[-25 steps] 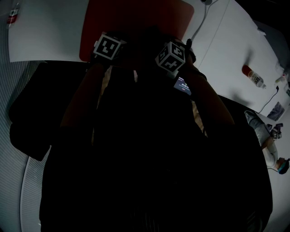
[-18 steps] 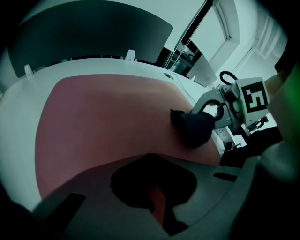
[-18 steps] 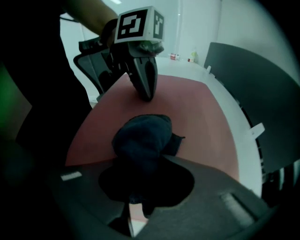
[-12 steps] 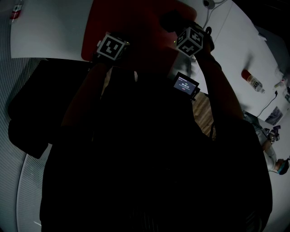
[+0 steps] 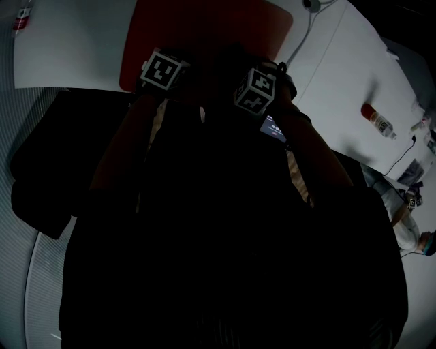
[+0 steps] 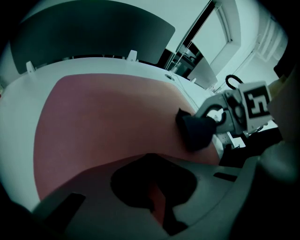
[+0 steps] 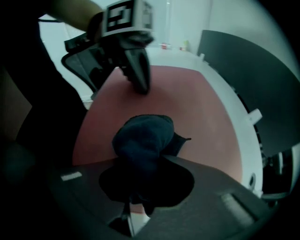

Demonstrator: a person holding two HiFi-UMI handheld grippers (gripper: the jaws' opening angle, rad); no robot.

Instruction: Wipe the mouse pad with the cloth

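Observation:
The red mouse pad (image 5: 204,27) lies on the white table (image 5: 75,48). In the right gripper view my right gripper (image 7: 137,190) is shut on a dark bunched cloth (image 7: 143,138), which rests on the pad (image 7: 187,108) near its front edge. From the left gripper view the same cloth (image 6: 194,133) sits at the pad's (image 6: 108,112) right side. My left gripper (image 7: 143,86) stands with its jaws together, tips down on the pad's left part. In its own view the left gripper (image 6: 157,201) shows only a thin gap with nothing in it. Both marker cubes (image 5: 163,70) (image 5: 255,87) sit over the pad's near edge.
A red-capped bottle (image 5: 380,119) lies on the table to the right, and a cable (image 5: 306,27) runs past the pad's right corner. Another small bottle (image 5: 20,17) is at the far left. A dark curved partition (image 6: 93,33) backs the desk. A black chair (image 5: 41,191) is at my left.
The right gripper with the cloth pushed away across the pad half a second ago and has come back to the near edge. The left gripper has stayed in place.

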